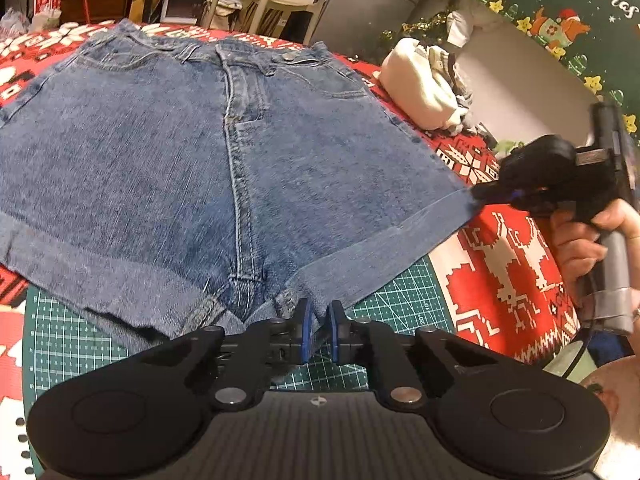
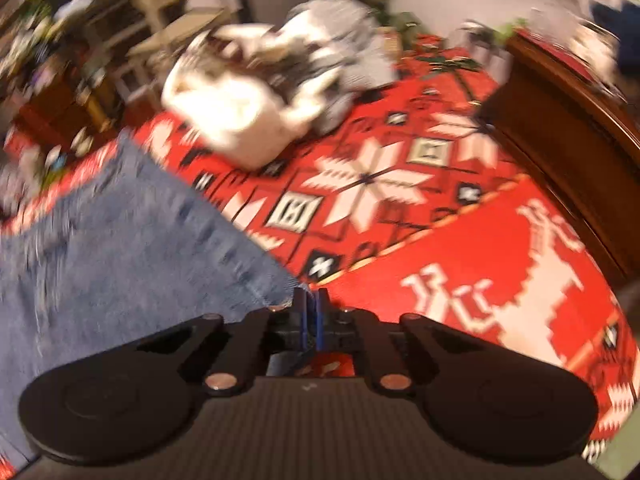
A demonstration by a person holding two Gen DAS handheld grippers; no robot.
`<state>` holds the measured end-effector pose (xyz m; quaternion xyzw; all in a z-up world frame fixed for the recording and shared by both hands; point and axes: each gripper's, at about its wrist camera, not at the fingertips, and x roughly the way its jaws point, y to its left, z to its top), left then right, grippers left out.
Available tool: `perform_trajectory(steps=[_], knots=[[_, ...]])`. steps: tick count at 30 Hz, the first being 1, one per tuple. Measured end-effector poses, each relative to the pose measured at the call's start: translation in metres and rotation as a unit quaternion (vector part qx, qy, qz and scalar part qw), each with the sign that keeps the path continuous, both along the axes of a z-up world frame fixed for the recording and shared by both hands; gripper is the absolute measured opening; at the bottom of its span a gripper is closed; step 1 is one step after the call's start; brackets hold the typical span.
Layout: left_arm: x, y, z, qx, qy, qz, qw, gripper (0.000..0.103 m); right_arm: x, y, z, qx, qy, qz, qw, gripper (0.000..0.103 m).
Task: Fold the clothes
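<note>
Rt tool pinches shorts hem; clothes pile nr.

left gripper narrowly parted, right gripper — fingers closed

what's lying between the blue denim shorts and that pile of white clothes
Only bare red patterned tablecloth, seen in both views, separates the blue denim shorts and the crumpled white clothes pile.
</note>
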<state>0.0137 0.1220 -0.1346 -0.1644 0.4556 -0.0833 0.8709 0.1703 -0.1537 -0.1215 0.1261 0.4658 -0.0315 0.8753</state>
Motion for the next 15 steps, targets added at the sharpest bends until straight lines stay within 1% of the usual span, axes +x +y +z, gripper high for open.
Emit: perform_trajectory(steps=[2,5,8,11,12,13,15], knots=[[-0.001,0.0,0.0,0.001,0.002,-0.003,1.0,0.01,-0.005,-0.004,0.007,-0.002,-0.013,-0.012,1.0,0.003],[-0.003,0.001,0.0,0.002,0.004,-0.009,1.0,0.01,-0.001,-0.004,0.0,-0.013,0.003,-0.016,1.0,0.003],[-0.006,0.001,0.0,0.004,0.006,-0.014,0.9999,0.005,0.008,-0.003,-0.014,-0.02,0.031,-0.022,0.999,0.003],[-0.008,0.001,0.0,0.005,0.009,-0.019,0.9998,0.006,0.006,0.0,-0.016,-0.045,0.023,-0.023,0.998,0.004],[-0.008,0.002,0.0,0.005,0.01,-0.021,0.9997,0.006,0.004,-0.002,-0.015,-0.057,0.023,-0.033,0.998,0.005],[-0.009,0.002,0.001,0.004,0.009,-0.022,0.9997,0.006,0.003,-0.005,-0.015,-0.064,0.022,-0.043,0.997,0.009],[-0.012,0.002,0.006,0.007,-0.001,-0.021,0.9998,0.006,0.0,-0.017,-0.011,-0.043,0.021,-0.062,0.997,0.011]])
